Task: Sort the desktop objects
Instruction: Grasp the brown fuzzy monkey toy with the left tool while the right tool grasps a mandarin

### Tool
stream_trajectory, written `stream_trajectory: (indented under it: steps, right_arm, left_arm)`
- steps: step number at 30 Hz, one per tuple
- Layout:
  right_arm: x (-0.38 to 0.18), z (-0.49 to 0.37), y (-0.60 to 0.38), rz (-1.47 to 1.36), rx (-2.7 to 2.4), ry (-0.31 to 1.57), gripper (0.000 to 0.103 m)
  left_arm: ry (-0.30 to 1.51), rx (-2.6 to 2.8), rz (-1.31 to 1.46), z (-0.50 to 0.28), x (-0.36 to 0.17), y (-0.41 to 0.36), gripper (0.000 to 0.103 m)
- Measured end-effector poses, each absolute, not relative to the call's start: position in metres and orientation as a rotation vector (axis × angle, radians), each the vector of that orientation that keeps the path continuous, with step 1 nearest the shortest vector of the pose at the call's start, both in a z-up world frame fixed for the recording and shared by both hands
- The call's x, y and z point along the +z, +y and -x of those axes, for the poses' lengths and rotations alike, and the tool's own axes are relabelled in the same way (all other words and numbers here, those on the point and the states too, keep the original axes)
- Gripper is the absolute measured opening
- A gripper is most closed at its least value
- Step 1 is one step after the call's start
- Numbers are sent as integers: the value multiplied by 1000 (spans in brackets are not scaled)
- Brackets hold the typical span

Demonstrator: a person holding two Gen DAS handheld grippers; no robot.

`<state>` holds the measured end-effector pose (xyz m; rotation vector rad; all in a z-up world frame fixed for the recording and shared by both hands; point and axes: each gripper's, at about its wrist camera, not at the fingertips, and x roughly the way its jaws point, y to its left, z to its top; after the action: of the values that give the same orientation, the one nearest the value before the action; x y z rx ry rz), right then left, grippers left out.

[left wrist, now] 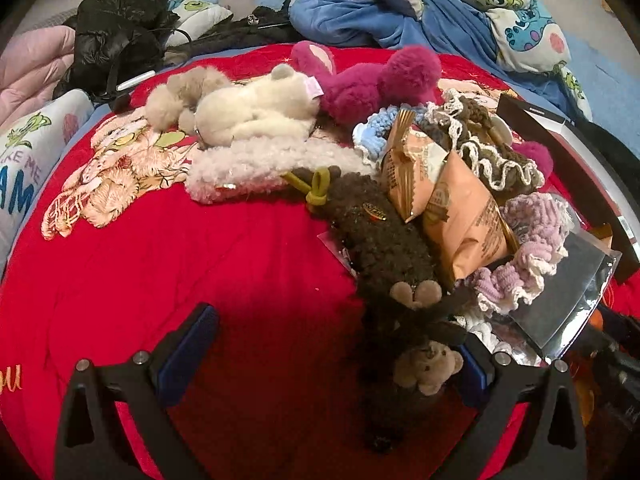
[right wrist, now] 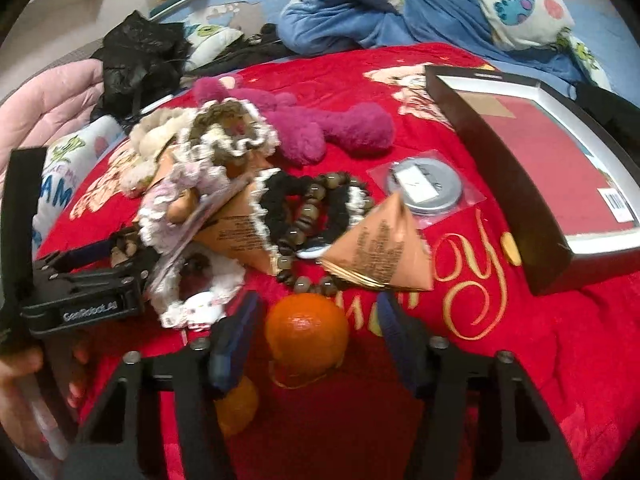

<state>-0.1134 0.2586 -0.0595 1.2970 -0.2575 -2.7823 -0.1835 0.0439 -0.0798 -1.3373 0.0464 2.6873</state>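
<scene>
My left gripper [left wrist: 336, 344] is open over the red blanket [left wrist: 180, 260]; a dark brown fuzzy plush [left wrist: 380, 236] with a small bear charm [left wrist: 426, 366] lies by its right finger. My right gripper [right wrist: 316, 320] is open, its fingers on either side of an orange [right wrist: 307, 333], not touching it. A second orange [right wrist: 238, 404] lies under its left finger. Ahead are orange triangular snack packets [right wrist: 380, 252], a bead bracelet [right wrist: 308, 216], crocheted scrunchies [right wrist: 228, 128] and a magenta plush [right wrist: 340, 128].
An open black box [right wrist: 552, 168] lies at the right, a round silver tin in a bag [right wrist: 426, 192] beside it. White and beige plush toys [left wrist: 248, 108] lie at the back left. Blue bedding [left wrist: 400, 4] and a black bag [left wrist: 116, 36] are behind. The left gripper's body [right wrist: 80, 292] shows at left.
</scene>
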Motion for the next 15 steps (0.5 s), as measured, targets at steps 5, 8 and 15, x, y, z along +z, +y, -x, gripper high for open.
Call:
stream_trajectory:
  steps: [5, 8, 15]
  right_arm:
    - [-60, 112, 268, -1291, -2773, -386, 44]
    - [-59, 110, 267, -1299, -2786, -380, 37]
    - [-56, 104, 266, -1288, -2780, -414, 36]
  left_arm:
    - [96, 2694, 1359, 183, -80, 48, 103]
    - [89, 2688, 1354, 181, -77, 49, 95]
    - [130, 2679, 1284, 161, -65, 56, 34]
